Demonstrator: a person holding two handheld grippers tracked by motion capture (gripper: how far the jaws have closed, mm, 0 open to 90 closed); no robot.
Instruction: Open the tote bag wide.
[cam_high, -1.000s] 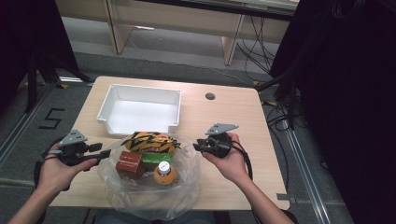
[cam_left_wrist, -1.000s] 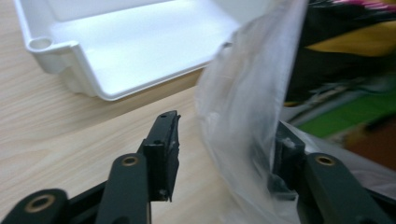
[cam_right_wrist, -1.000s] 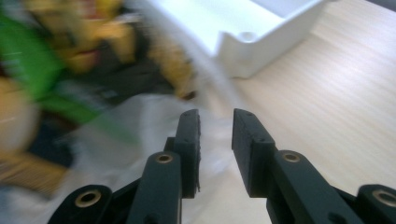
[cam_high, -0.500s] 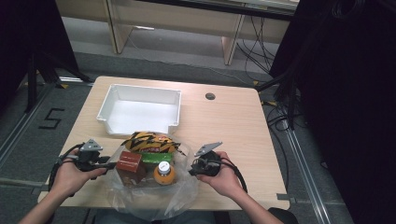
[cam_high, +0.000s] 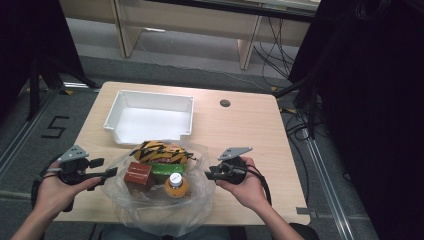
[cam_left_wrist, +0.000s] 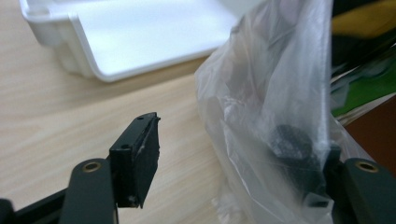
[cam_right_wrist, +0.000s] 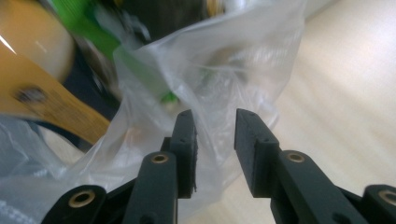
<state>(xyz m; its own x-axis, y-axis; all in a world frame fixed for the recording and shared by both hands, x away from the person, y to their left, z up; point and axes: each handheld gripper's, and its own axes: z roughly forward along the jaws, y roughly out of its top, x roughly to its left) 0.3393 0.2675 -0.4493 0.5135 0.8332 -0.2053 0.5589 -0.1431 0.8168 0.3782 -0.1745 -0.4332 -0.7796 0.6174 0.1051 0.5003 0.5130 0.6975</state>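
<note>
left gripper (cam_high: 111, 173): fingers just been opening, now wide; one finger (cam_left_wrist: 135, 158) outside the film, the other behind it, bag's left rim between them, not pinched.
clear crumpled plastic bag (cam_high: 197, 210): on the table (cam_high: 250, 130), near edge, snacks inside, between both grippers; white plastic tray (cam_high: 150, 117) behind.
right gripper (cam_high: 210, 175): fingers (cam_right_wrist: 186, 149) narrow, just been opening slightly; bag's right rim in the gap, grip unclear.
next: judged, each closes inward on its rim; equally near.

Two black two-jaw grippers are seen, the left gripper (cam_high: 107, 172) and the right gripper (cam_high: 210, 174), each topped by a grey three-cornered plate and trailed by a black cable. Brass-coloured rivets are set in the jaw arms, and flat black pads (cam_left_wrist: 140, 154) are fixed with small screws
</note>
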